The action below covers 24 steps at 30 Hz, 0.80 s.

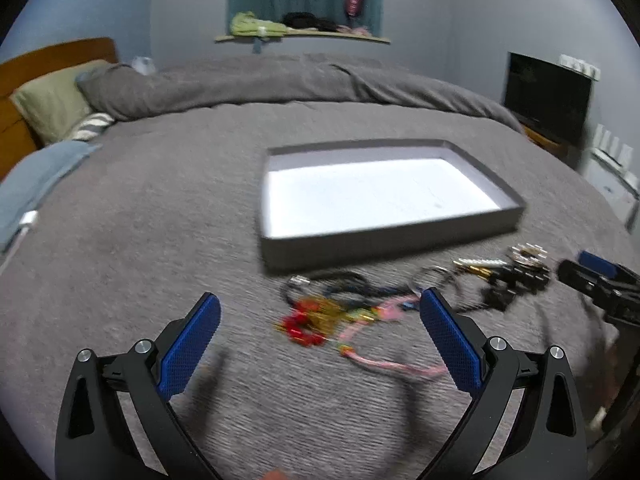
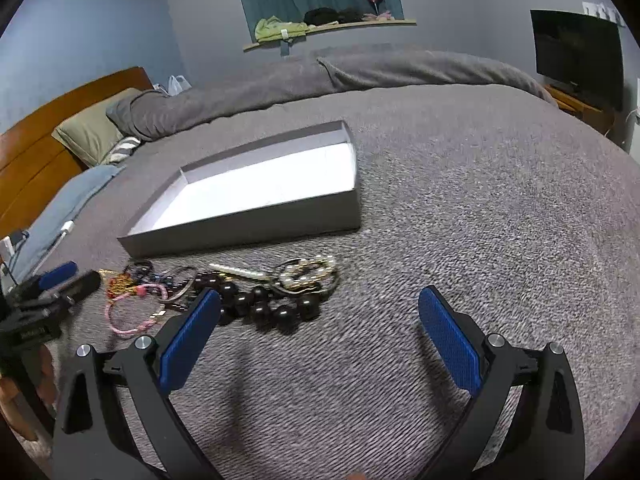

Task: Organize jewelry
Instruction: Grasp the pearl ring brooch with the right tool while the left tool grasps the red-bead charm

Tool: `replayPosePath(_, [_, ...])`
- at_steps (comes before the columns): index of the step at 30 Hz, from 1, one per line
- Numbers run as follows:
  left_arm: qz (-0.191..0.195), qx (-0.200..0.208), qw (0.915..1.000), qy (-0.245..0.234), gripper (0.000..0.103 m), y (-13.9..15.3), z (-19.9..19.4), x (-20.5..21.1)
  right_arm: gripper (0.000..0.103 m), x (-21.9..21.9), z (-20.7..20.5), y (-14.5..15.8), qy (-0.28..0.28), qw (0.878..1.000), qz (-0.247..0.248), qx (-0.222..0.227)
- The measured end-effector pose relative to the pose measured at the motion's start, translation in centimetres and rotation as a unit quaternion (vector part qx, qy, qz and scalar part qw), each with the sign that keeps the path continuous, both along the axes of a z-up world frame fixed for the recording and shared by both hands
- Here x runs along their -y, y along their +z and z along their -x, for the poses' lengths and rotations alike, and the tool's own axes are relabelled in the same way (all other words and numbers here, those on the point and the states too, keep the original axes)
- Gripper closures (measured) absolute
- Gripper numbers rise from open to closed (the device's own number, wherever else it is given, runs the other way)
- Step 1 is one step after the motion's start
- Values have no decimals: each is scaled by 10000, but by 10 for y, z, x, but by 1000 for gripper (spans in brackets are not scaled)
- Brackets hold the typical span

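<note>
Tray (image 2: 256, 228): empty, mid-bed.
Jewelry (image 2: 256, 296): all heaped on the blanket (image 2: 460, 208) beside the tray's near wall.
Left gripper (image 1: 320, 336): wide, empty.
Right gripper (image 2: 320, 332): wide, empty.
Done: 0 pieces.

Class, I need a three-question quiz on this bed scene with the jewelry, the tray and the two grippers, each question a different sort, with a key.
1. True or false: the tray already holds jewelry.
2. Which lies nearest the right gripper? A) pink bracelet B) dark bead bracelet C) pillow
3. Fill in: the left gripper is ____ and holds nothing.

Key: 1 false; 2 B; 3 open.
</note>
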<state>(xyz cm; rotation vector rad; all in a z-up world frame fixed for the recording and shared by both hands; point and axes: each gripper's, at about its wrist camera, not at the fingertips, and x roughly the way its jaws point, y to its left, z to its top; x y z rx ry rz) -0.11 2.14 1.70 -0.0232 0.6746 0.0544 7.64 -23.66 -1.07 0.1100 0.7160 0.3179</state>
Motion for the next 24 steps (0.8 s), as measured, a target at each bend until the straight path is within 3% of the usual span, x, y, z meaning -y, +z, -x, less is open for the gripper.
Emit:
replayPosePath(9, [-51,-16,9992,387,4,-3,-6,-19,6,0,-15,-3,68,9998,-159,-76])
replayPosePath(15, [-108,-73,9990,423,4,-5,-9,-29,35,-2,-24,-6,80,9996,-175,-192])
replayPosePath(20, [-246,-4,9990,379,4,-7,-8,-31,46,-8,-27,-10,110,9996,-114,-241])
replayPosePath(24, [-205,-3,9993,311,4,-8,-10,-33,64,-14,-32,-11,169,9995,-44,-262])
